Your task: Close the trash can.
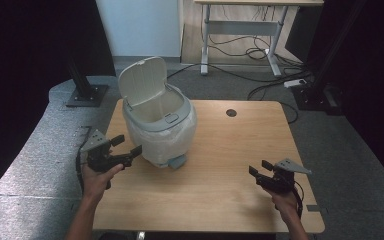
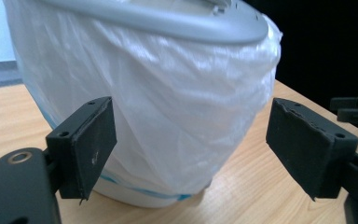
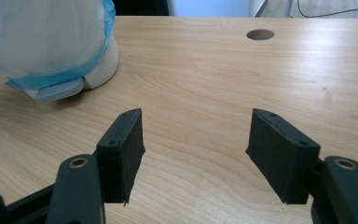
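We see the bin standing on the left rear part of the surface, its lid raised at the back and a white bag draped over its rim and down its sides. In the left gripper view the bag hangs in folds below the grey rim ring, and a blue edge of it shows near the base. We hold the left gripper just beside the left front of the bin, with its fingers spread wide and aimed at the bag; we cannot tell whether the fingertips touch it. We hold the right gripper near the right front edge of the surface, well apart from the bin, with its fingers also spread and nothing between them. In the right gripper view the pedal at the foot of the bin rests on the surface, and a round cable hole lies toward the far edge.
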A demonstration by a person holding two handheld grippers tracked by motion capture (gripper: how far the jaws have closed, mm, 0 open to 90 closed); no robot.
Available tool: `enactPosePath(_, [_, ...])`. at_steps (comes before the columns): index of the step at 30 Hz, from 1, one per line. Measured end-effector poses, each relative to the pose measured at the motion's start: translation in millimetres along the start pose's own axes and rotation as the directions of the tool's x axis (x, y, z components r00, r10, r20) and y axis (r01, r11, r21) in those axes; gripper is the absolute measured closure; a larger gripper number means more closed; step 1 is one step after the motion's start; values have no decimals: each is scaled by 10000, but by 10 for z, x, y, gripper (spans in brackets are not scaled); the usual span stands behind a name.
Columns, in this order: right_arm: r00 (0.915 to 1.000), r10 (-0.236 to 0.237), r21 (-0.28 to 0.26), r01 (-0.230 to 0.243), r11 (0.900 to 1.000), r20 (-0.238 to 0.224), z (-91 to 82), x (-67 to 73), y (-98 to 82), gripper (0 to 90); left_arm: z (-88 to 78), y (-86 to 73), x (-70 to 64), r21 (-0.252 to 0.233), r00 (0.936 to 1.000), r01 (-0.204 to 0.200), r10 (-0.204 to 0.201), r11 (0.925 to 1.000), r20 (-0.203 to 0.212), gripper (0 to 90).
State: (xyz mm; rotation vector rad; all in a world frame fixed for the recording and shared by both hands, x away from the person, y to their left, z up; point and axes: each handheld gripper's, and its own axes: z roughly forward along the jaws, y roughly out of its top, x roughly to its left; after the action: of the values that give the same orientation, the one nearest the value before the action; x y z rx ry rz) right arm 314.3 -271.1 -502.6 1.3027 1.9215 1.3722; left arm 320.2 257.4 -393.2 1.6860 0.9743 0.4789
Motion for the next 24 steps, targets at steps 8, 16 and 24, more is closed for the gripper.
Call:
enactPosePath(8, [10000, 20, 51, -20, 10000, 18, 10, -10, -17, 353, 21, 229, 80, -426, 9998, -61, 54, 9991, -170, 171])
enactPosePath(16, [9998, 191, 109, -192, 9998, 79, 21, -17, -33, 359, 118, 402, 201, -209, 9986, -248, 237, 9995, -478, 169])
enactPosePath(24, [9997, 222, 253, -225, 9994, 99, 49, -31, -67, 359, 216, 505, 320, -272, 9990, -25, 13, 9996, -441, 167])
